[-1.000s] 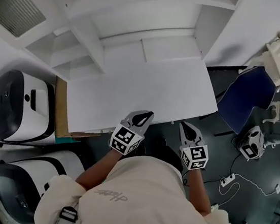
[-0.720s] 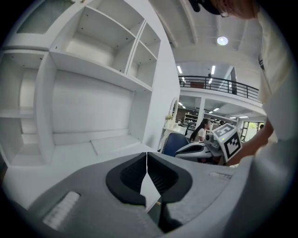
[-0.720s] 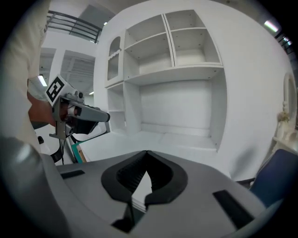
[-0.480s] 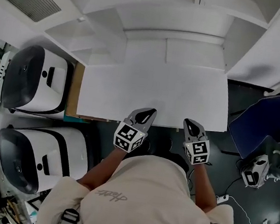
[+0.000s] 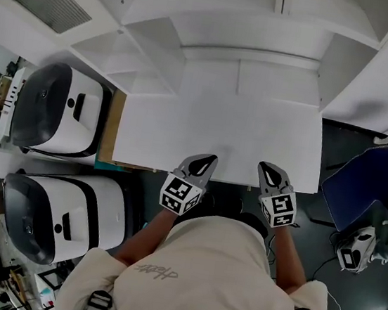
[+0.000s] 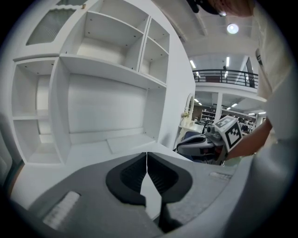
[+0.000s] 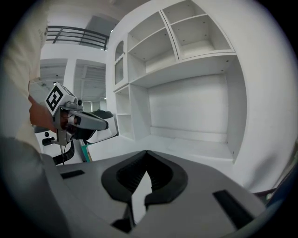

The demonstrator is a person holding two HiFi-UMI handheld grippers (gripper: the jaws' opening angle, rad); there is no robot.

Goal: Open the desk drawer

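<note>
The white desk top [image 5: 218, 129] lies straight ahead under a white shelf unit; no drawer front shows from above. My left gripper [image 5: 206, 159] is shut and empty, its tips over the desk's front edge, left of centre. My right gripper [image 5: 268, 169] is also shut and empty, over the same edge further right. In the left gripper view the left gripper [image 6: 147, 156] points across the desk toward the back panel, with the right gripper [image 6: 201, 143] beside it. The right gripper view shows the right gripper [image 7: 146, 154] closed, with the left gripper [image 7: 100, 123] off to its side.
White shelf compartments [image 5: 158, 47] rise behind and on both sides of the desk. Two white machines with dark lids [image 5: 55, 108] [image 5: 58, 214] stand at the left, beside a brown panel [image 5: 110, 125]. A blue chair [image 5: 371, 185] and floor cables are at the right.
The head view has swung so that the desk now sits square ahead. Both grippers stay shut at the front edge, a little lower in the picture.
</note>
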